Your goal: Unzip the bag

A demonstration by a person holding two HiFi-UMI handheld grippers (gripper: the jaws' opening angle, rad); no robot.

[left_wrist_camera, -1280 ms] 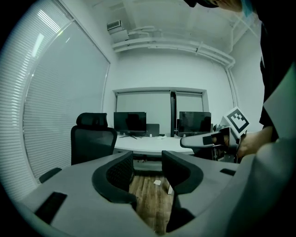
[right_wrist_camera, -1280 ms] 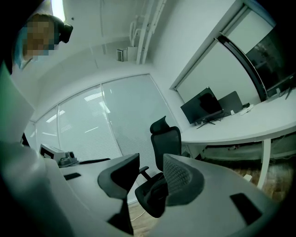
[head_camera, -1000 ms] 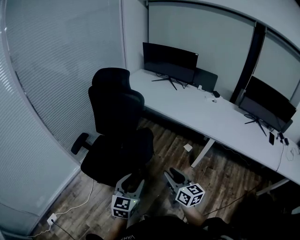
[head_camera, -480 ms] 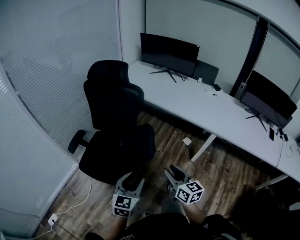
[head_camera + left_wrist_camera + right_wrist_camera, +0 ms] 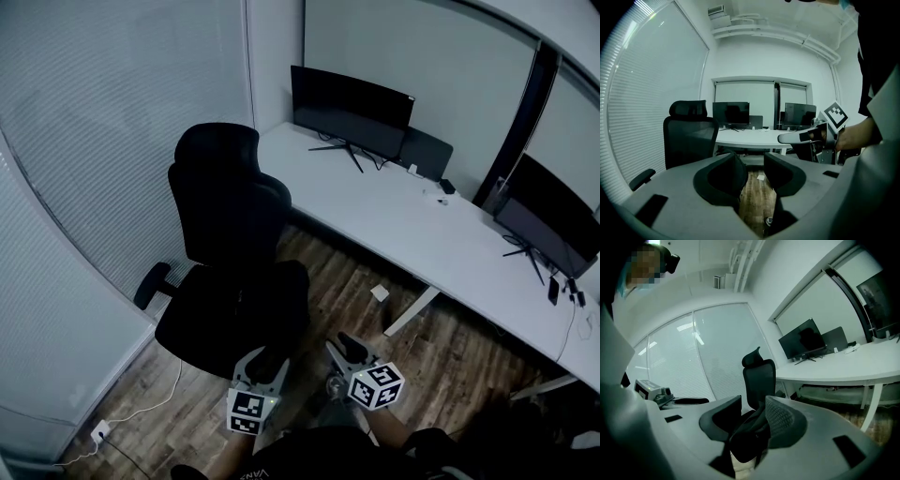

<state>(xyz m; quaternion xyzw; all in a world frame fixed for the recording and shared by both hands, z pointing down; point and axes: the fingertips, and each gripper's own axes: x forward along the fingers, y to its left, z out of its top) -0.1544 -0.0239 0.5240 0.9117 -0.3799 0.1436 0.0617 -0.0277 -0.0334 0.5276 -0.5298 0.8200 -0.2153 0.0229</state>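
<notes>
No bag shows in any view. In the head view both grippers hang low at the bottom edge, over the wooden floor, in front of a black office chair [image 5: 230, 244]. My left gripper [image 5: 265, 361] points at the chair's seat, jaws apart and empty. In its own view the left gripper [image 5: 754, 171] frames only floor between its pads. My right gripper [image 5: 345, 349] is beside it, a little to the right. In the right gripper view the right gripper [image 5: 752, 420] stands open with nothing held, and the chair [image 5: 759, 378] shows beyond the gap.
A long white desk [image 5: 422, 234] runs along the back right and carries two dark monitors [image 5: 352, 108] and small items. Frosted glass walls [image 5: 103, 141] close off the left. A cable and a socket [image 5: 98, 431] lie on the floor at the lower left.
The head view has shifted a little, so the desk and monitors sit further right. Both grippers keep their places at the bottom of the picture, jaws unchanged.
</notes>
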